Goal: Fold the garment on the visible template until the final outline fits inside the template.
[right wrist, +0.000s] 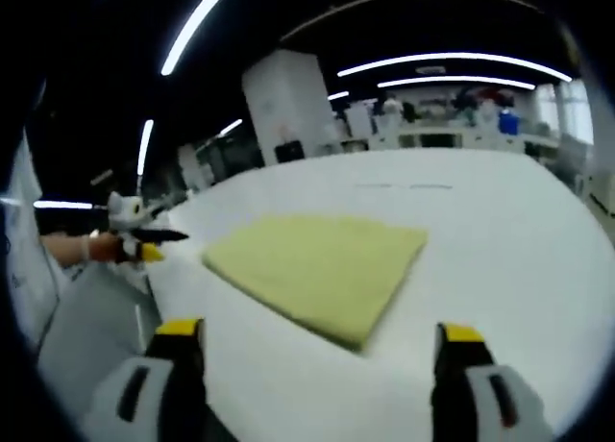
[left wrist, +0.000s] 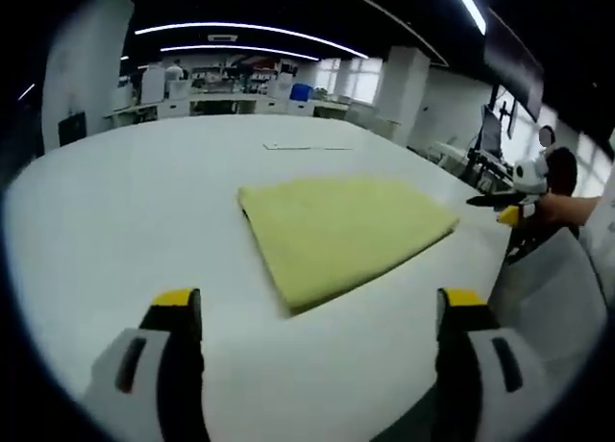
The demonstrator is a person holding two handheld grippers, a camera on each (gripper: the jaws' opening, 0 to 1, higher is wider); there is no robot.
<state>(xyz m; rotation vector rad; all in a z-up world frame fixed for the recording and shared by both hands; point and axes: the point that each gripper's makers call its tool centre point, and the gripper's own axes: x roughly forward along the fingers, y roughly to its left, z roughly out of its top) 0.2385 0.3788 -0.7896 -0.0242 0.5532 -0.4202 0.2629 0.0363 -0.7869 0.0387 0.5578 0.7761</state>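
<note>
Here we list one yellow garment (left wrist: 341,231), folded flat, at centre frame on the white counter (left wrist: 144,202). We see the left tongs (left wrist: 322,312) at lower frame, jaws wide apart, holding nothing. In the right gripper view we see garment (right wrist: 322,269) mid-frame and right tongs (right wrist: 317,341) likewise spread and empty.

Bright ceiling strip lights (left wrist: 250,29); soft, slightly blurred frames, fisheye-warped at the edges

Low opposite table-edge views, shared folded garment (left wrist: 341,231)
</note>
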